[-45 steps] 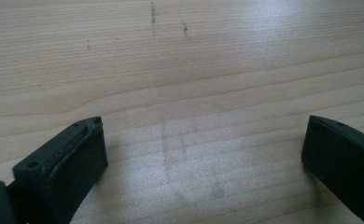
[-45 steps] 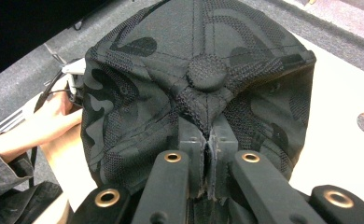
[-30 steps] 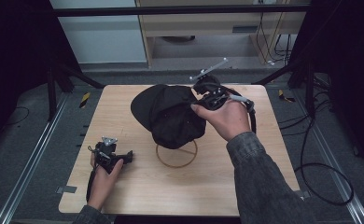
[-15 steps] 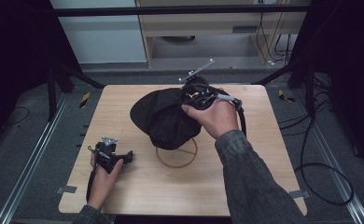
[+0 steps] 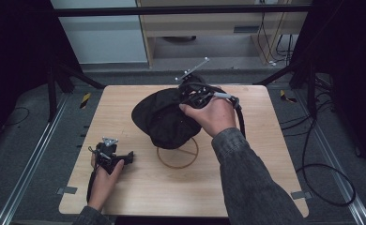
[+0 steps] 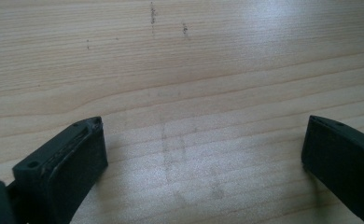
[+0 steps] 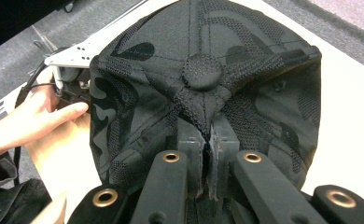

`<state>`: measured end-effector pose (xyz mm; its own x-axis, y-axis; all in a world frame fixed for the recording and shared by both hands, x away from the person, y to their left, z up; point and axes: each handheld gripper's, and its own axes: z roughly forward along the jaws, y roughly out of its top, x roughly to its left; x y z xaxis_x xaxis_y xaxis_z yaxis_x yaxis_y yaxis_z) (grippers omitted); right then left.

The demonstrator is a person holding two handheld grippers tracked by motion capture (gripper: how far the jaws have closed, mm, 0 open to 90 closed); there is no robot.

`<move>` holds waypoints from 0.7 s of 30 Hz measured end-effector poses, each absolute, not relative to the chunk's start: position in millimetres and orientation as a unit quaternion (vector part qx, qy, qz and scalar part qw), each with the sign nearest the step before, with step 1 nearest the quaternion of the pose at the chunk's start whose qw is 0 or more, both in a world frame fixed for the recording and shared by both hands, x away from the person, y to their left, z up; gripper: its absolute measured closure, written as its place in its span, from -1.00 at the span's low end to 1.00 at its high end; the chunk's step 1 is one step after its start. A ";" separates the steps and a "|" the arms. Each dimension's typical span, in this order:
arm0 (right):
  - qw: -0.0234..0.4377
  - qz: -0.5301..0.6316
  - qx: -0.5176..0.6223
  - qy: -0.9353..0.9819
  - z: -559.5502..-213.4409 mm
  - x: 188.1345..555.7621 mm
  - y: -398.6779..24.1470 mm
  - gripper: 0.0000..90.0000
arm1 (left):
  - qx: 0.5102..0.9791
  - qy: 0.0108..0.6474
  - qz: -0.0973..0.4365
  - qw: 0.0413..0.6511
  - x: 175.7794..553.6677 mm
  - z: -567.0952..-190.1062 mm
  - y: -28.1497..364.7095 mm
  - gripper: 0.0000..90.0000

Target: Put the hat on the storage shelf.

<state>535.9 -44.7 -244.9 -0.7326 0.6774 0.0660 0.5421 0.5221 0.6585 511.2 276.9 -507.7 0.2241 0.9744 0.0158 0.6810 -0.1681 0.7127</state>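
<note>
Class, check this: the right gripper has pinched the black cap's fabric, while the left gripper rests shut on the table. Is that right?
Not quite. The left gripper is open, its fingers wide apart over bare table, as the left gripper view shows. The right gripper does pinch the black cap.

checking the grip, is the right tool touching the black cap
Touching. In the right gripper view the right tool has its jaws shut on a pinch of fabric of the black cap, just below the top button.
</note>
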 end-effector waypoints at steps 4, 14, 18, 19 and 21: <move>0.102 0.334 0.351 0.869 -245.0 537.5 -40.7 0.89 | 0.722 0.573 0.247 0.299 511.4 -507.8 276.7 -1.00; 0.105 0.332 0.351 0.869 -245.6 540.2 -35.5 0.81 | 0.722 0.573 0.247 0.299 511.4 -507.8 276.7 -1.00; 0.107 0.335 0.350 0.868 -245.8 540.5 -35.6 0.76 | 0.722 0.573 0.247 0.299 511.4 -507.8 276.7 -1.00; 0.107 0.336 0.349 0.868 -246.0 540.6 -35.7 0.76 | 0.723 0.573 0.247 0.299 511.4 -507.8 276.7 -1.00; 0.108 0.336 0.349 0.868 -246.1 540.3 -35.6 0.73 | 0.722 0.573 0.247 0.299 511.4 -507.8 276.7 -1.00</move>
<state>540.3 -35.6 -246.1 -0.7326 0.6790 0.0478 0.5340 0.5297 0.6590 511.4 276.7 -507.8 0.2224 0.9748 0.0144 0.6800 -0.1657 0.7143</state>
